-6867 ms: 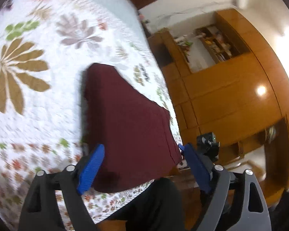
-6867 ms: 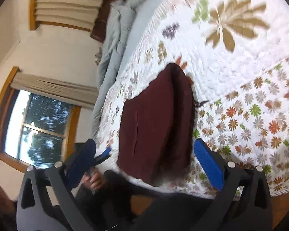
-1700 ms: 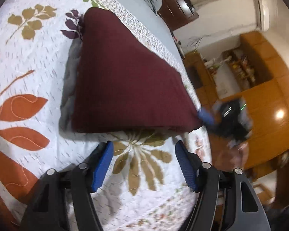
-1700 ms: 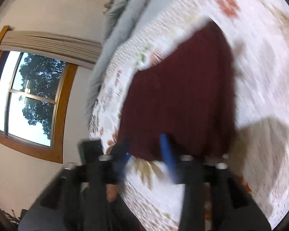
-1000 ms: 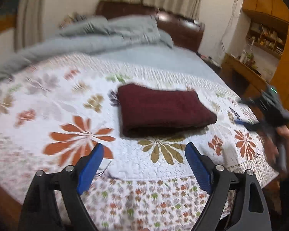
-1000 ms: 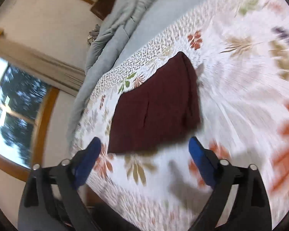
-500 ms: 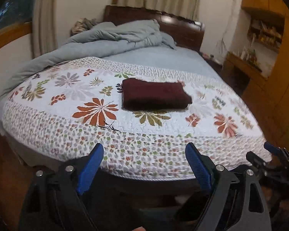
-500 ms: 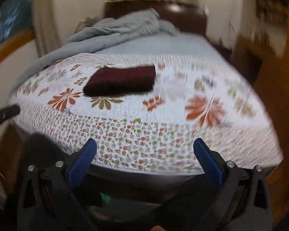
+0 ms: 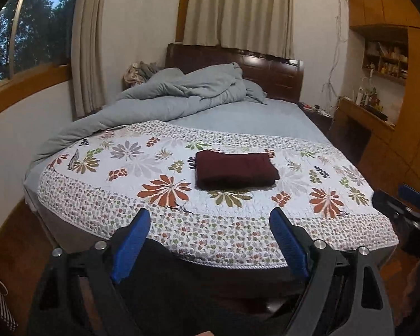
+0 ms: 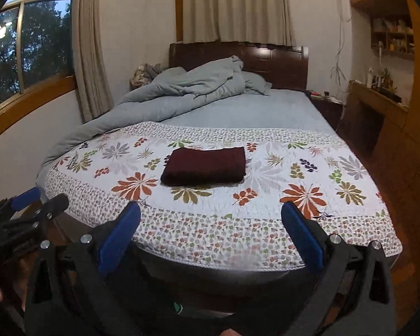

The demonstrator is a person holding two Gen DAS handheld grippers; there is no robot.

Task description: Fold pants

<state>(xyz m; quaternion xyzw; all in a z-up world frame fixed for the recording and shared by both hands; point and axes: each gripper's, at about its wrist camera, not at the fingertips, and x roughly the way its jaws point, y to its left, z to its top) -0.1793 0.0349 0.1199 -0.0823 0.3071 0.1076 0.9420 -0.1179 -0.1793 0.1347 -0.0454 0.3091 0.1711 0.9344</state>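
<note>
The dark maroon pants [image 9: 235,169] lie folded into a compact rectangle on the floral quilt [image 9: 165,215] near the middle of the bed; they also show in the right wrist view [image 10: 205,165]. My left gripper [image 9: 208,239] is open and empty, held off the foot of the bed, well short of the pants. My right gripper [image 10: 210,235] is open and empty, also off the foot of the bed. The right gripper shows at the right edge of the left wrist view [image 9: 414,198], and the left gripper at the left edge of the right wrist view [image 10: 28,204].
A rumpled grey duvet [image 9: 165,98] is piled at the head of the bed against a dark headboard [image 9: 268,72]. A window [image 10: 19,44] is on the left wall. Wooden cabinets and shelves [image 9: 383,64] stand on the right.
Both grippers have pulled back from the folded pants to beyond the foot of the bed and levelled out. The pants lie still on the quilt.
</note>
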